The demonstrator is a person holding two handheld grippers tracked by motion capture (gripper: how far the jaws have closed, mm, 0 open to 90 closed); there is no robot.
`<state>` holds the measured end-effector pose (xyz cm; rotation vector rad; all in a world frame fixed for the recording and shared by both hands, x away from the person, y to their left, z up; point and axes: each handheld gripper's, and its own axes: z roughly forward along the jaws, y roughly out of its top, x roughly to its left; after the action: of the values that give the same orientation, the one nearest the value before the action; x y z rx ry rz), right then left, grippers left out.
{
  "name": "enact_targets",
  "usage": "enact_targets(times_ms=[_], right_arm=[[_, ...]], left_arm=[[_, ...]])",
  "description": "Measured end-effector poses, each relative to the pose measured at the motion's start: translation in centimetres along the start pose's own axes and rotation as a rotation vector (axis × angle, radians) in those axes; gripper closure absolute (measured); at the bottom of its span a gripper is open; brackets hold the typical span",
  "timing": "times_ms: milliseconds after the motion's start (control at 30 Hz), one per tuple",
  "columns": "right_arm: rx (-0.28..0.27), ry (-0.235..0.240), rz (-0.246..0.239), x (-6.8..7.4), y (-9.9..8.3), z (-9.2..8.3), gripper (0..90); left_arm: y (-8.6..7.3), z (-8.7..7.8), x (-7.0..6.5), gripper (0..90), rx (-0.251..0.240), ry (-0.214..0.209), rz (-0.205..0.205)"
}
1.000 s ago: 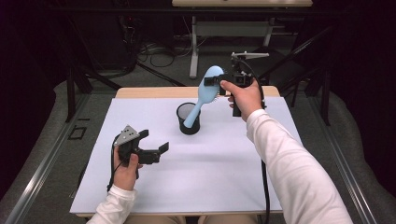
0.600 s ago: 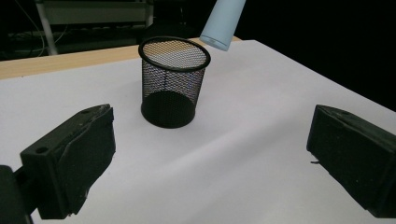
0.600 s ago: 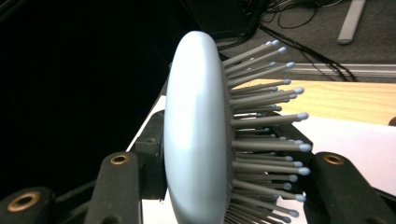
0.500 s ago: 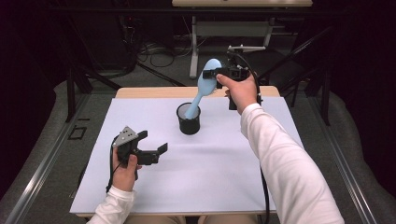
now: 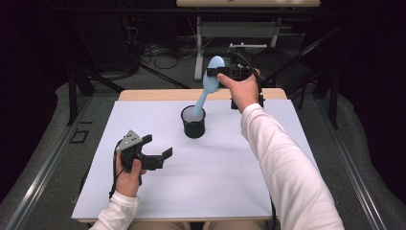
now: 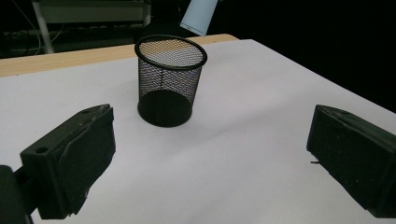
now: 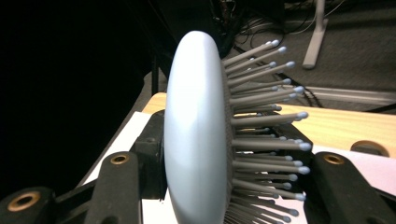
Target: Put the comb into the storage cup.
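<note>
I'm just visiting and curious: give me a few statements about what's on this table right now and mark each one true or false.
1. The right gripper is clamped on the head of a light blue hairbrush. True.
2. The hairbrush's handle points down into the black mesh cup. True.
3. The mesh cup is lying on its side. False: it stands upright on the white table cover.
4. The left gripper holds a pen. False: its jaws stand open with nothing between them.
5. The brush's bristles are visible in the right gripper view. True.
6. The left gripper touches the cup. False: it sits apart from it, nearer the person.
</note>
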<state>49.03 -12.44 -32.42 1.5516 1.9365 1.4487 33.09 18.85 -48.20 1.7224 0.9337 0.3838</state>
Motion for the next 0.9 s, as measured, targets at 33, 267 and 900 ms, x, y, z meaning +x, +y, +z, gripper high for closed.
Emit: enact_targets(times_ms=[33, 267, 900], right_arm=[[-0.004, -0.003, -0.005, 0.1, 0.0, 0.1, 47.7], [-0.02, -0.011, -0.032, 0.6, -0.2, 0.4, 47.7], [-0.034, -0.032, -0.105, 1.5, -0.8, 1.4, 47.7]], left_arm=[[0.0, 0.0, 0.0, 1.4, -0.001, -0.002, -0.001], [-0.1, 0.1, 0.0, 1.4, 0.005, -0.006, -0.001], [-0.2, 0.2, 0.1, 1.4, 0.006, -0.004, -0.005]])
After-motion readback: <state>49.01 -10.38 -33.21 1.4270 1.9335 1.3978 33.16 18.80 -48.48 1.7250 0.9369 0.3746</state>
